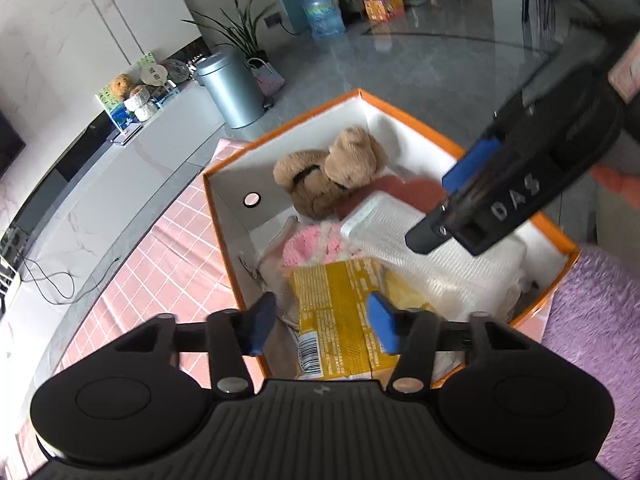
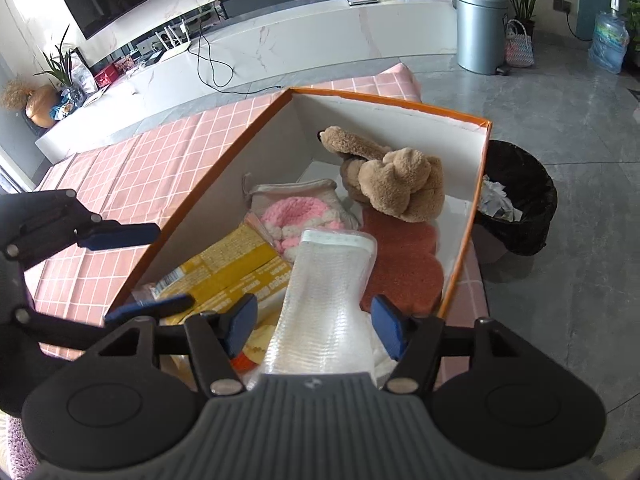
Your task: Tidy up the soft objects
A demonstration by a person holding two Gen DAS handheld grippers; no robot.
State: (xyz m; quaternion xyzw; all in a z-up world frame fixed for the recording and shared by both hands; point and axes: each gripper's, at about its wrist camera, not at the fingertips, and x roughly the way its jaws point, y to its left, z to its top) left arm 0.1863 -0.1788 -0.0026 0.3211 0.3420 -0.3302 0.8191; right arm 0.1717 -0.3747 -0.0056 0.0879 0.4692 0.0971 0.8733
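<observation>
An orange box (image 1: 362, 96) (image 2: 400, 98) with white inside walls holds a brown plush toy (image 1: 332, 168) (image 2: 392, 180), a pink and white knitted piece (image 1: 314, 242) (image 2: 296, 216), a reddish felt piece (image 2: 404, 268), a yellow packet (image 1: 340, 304) (image 2: 232, 268) and a clear white packet (image 1: 420, 256) (image 2: 324, 304). My left gripper (image 1: 324, 324) (image 2: 152, 268) is open above the yellow packet at the box's near end. My right gripper (image 2: 316, 326) (image 1: 436, 208) is open, its fingers either side of the clear white packet without touching it.
The box stands on a pink checked cloth (image 1: 160, 256) (image 2: 160, 152). A purple fluffy fabric (image 1: 596, 344) lies right of the box. A black bin (image 2: 516, 196) stands beside the table, a grey metal bin (image 1: 230, 88) (image 2: 478, 36) farther off.
</observation>
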